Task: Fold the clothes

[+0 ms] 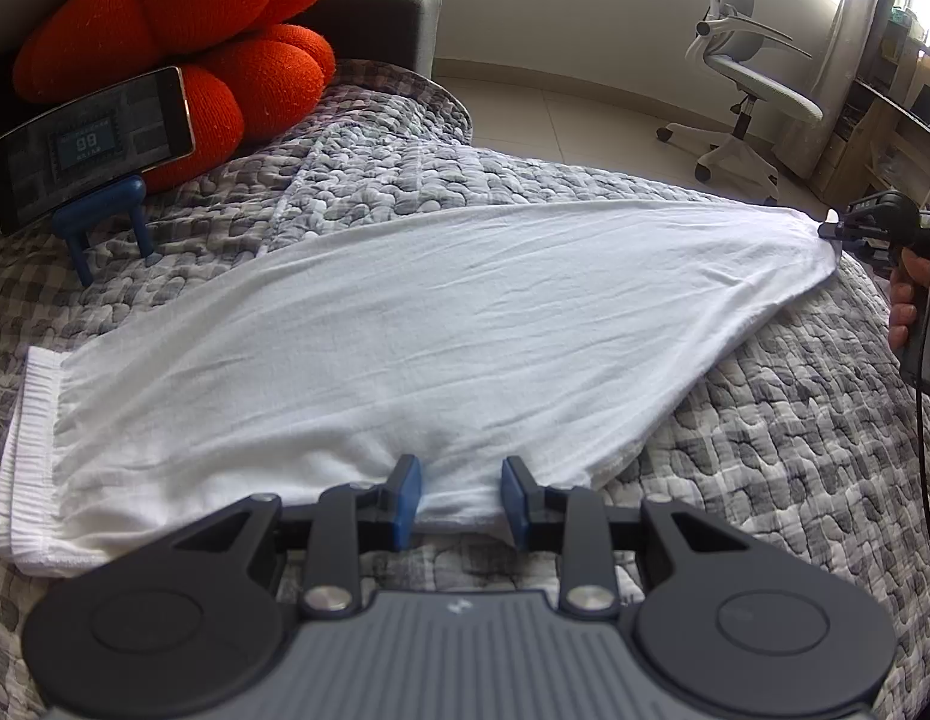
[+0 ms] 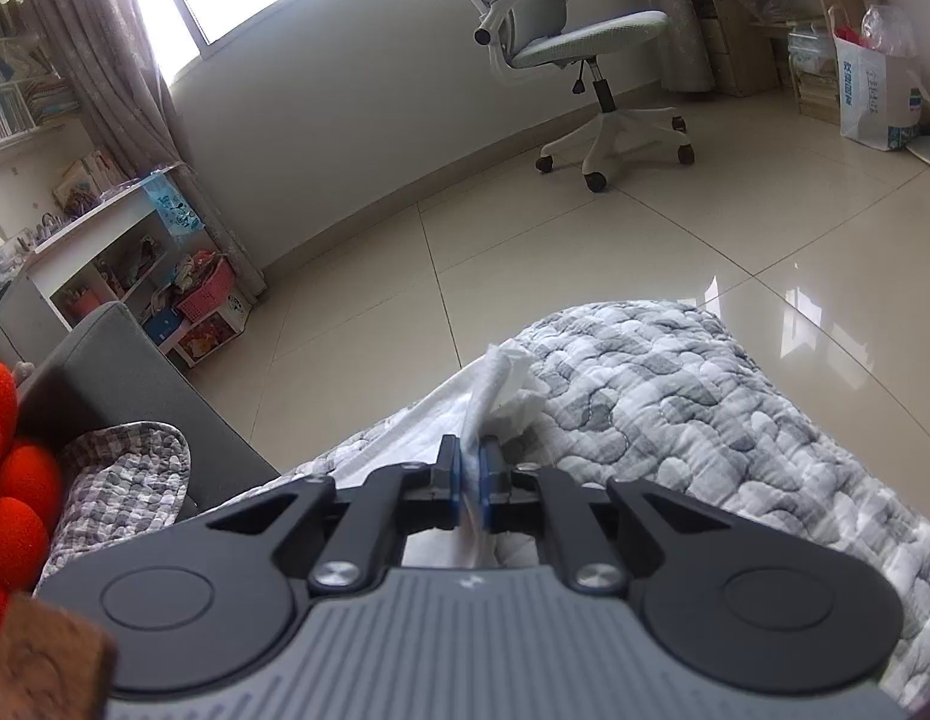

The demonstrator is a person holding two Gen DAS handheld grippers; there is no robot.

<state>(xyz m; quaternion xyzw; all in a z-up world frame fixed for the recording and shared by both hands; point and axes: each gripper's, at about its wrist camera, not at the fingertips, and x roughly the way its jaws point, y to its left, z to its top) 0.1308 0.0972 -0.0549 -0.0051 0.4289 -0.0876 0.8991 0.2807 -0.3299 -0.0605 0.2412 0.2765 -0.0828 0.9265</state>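
1. While the white garment (image 1: 417,348) is lying spread across the quilted bed (image 1: 765,450), its ribbed band (image 1: 36,450) is sitting at the left end and its far right corner is tapering to a point.
2. That right corner is being pinched by the right claw (image 2: 472,474), its blue pads pressing together on a bunched tuft of cloth, with a hand (image 1: 909,294) gripping the handle.
3. At the near edge the left claw (image 1: 459,498) is standing spread, its fingers (image 1: 408,495) bracketing the hem without closing on it.
4. Judging by this, a grasp for a fold or a straightening pull is being set up; which one is not settled. Any next move is calling for the left claw closing on the hem so that both holds are sharing the cloth evenly.
5. Beyond the garment, an orange cushion (image 1: 183,18) and a phone (image 1: 93,144) on a blue stand are sitting at the bed's head, and an office chair (image 2: 561,30) is standing on the tiled floor.
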